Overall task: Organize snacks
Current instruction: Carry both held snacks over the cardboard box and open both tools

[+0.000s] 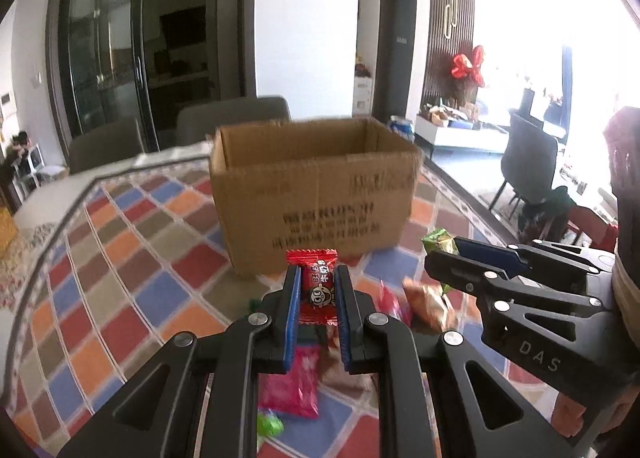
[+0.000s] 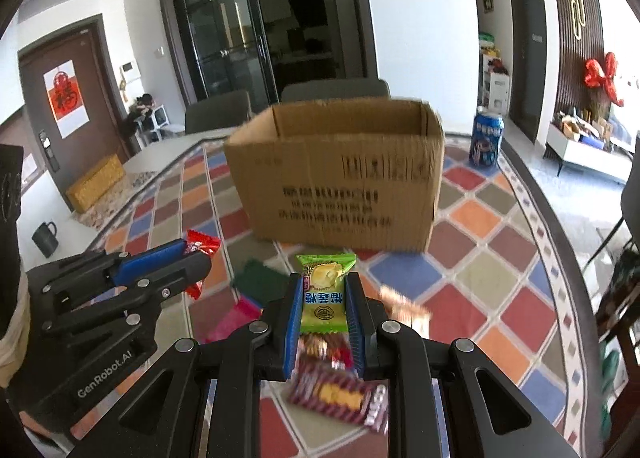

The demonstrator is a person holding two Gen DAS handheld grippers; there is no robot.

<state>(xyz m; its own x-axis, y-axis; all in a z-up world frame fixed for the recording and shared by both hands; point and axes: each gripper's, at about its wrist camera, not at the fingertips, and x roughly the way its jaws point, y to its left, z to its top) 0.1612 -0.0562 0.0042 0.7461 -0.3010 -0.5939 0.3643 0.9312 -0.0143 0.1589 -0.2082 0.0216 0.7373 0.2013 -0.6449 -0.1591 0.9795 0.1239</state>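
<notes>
My left gripper point(image 1: 317, 278) is shut on a red candy packet point(image 1: 316, 286), held above the checked tablecloth. My right gripper point(image 2: 323, 286) is shut on a green candy packet point(image 2: 323, 290), also lifted off the table. An open cardboard box point(image 1: 316, 194) point(image 2: 344, 182) stands just beyond both grippers. The right gripper point(image 1: 440, 258) shows at the right of the left wrist view with the green packet point(image 1: 438, 240) at its tip. The left gripper point(image 2: 200, 258) shows at the left of the right wrist view with the red packet point(image 2: 204, 244).
Loose snacks lie below the grippers: a pink packet point(image 1: 292, 386), an orange-brown packet point(image 1: 428, 302), a dark red biscuit packet point(image 2: 340, 394), a green packet point(image 2: 252, 278). A blue can point(image 2: 487, 138) stands right of the box. A dark mug point(image 2: 45, 238) sits at the far left. Chairs point(image 1: 236, 118) stand behind the table.
</notes>
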